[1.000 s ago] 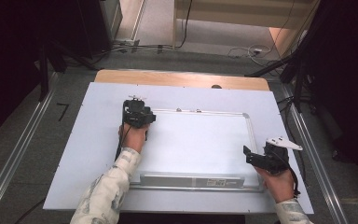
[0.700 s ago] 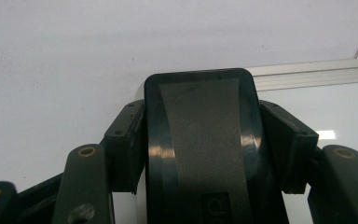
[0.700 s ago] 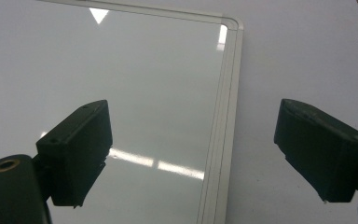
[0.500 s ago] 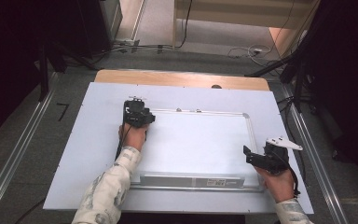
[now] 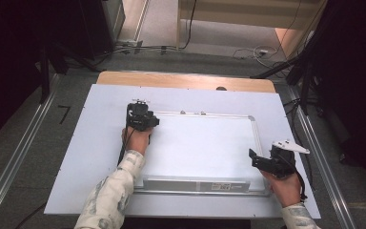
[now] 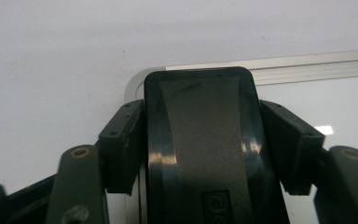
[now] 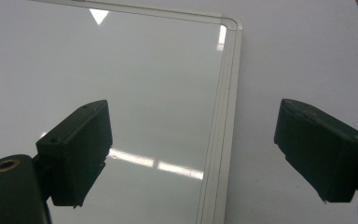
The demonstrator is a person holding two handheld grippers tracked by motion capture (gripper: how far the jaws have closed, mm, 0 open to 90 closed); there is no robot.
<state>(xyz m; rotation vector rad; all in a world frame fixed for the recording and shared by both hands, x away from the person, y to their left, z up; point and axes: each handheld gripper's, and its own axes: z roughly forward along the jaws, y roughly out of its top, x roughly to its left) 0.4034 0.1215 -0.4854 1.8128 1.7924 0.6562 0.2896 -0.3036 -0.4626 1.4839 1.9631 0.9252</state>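
The black, round-cornered plastic block, seemingly a board eraser (image 6: pixel 200 140), lies at the far-left corner of the white, aluminium-framed whiteboard (image 5: pixel 200 148), which lies flat on the white-topped table (image 5: pixel 100 157). The eraser's far end sits just short of the frame's rounded corner. Its long axis runs near to far, in line with the board's left rail and with the left gripper's own reach.

The left gripper (image 5: pixel 139 109) straddles the eraser from the near side, with one black pad (image 6: pixel 123 144) at each long flank. Its jaws have just been opening with the eraser between them. The pads stand so close to the flanks that it cannot be told whether they press or have let go. This looks like the eraser being set down at that corner. If so, the next move is a straight pull back towards the near edge along the eraser's axis, so that neither pad drags it sideways.

The right gripper (image 7: pixel 193 140) is released and empty. It is at the near-right of the board, with the right rail passing between its wide-set jaws, well apart from the eraser. The left hand is by far the nearer.
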